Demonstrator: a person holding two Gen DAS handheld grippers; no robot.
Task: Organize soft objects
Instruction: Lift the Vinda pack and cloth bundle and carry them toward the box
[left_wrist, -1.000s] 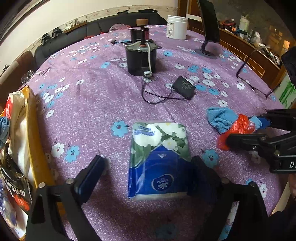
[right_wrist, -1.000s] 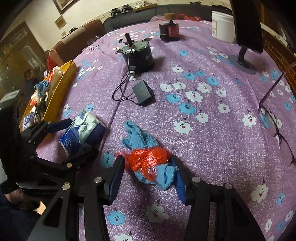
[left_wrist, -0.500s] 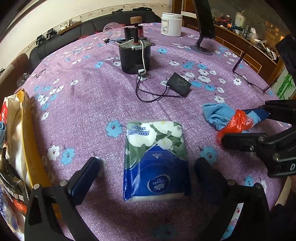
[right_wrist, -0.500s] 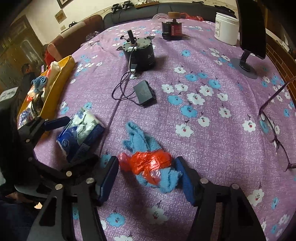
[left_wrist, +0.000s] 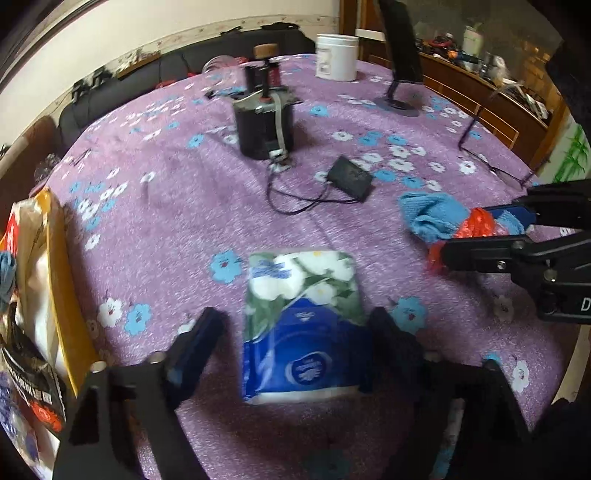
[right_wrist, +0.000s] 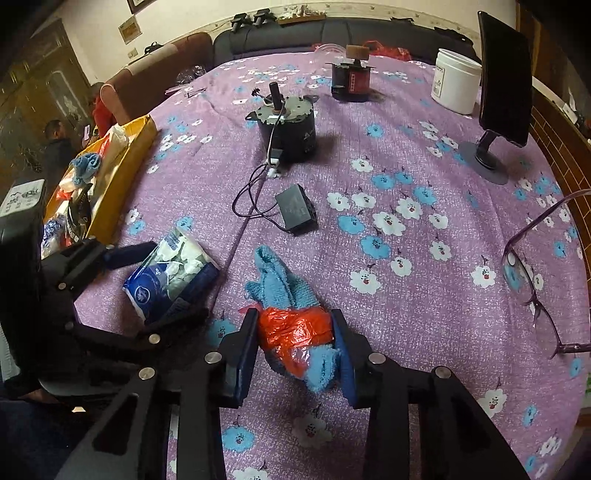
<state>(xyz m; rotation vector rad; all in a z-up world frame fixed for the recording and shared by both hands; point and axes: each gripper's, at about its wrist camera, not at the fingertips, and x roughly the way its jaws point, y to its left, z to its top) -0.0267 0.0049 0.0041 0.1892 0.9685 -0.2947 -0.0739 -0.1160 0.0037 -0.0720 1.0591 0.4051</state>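
Observation:
A blue-and-white tissue pack (left_wrist: 303, 314) (right_wrist: 170, 273) lies flat on the purple flowered tablecloth (left_wrist: 192, 221). My left gripper (left_wrist: 295, 332) (right_wrist: 155, 284) straddles it with its jaws closing. The right-hand finger (left_wrist: 388, 339) touches the pack's side, while a narrow gap remains at the left-hand finger (left_wrist: 203, 339). A blue cloth wrapped in an orange plastic bag (right_wrist: 295, 328) (left_wrist: 432, 218) lies to the right. My right gripper (right_wrist: 295, 347) (left_wrist: 491, 232) is closing on it, and both pads press against the orange wrap.
A yellow box (right_wrist: 125, 155) (left_wrist: 62, 295) holding packets and a blue cloth stands at the table's left edge. A black motor (right_wrist: 288, 129), a black adapter with cable (right_wrist: 295, 210), glasses (right_wrist: 532, 280), a white jar (right_wrist: 456, 85) and a phone stand (right_wrist: 502, 92) sit farther off.
Both pairs of jaws have narrowed. The left fingers drew in toward the tissue pack's sides, and the right fingers came in onto the orange-wrapped cloth. Neither hand has shifted noticeably.

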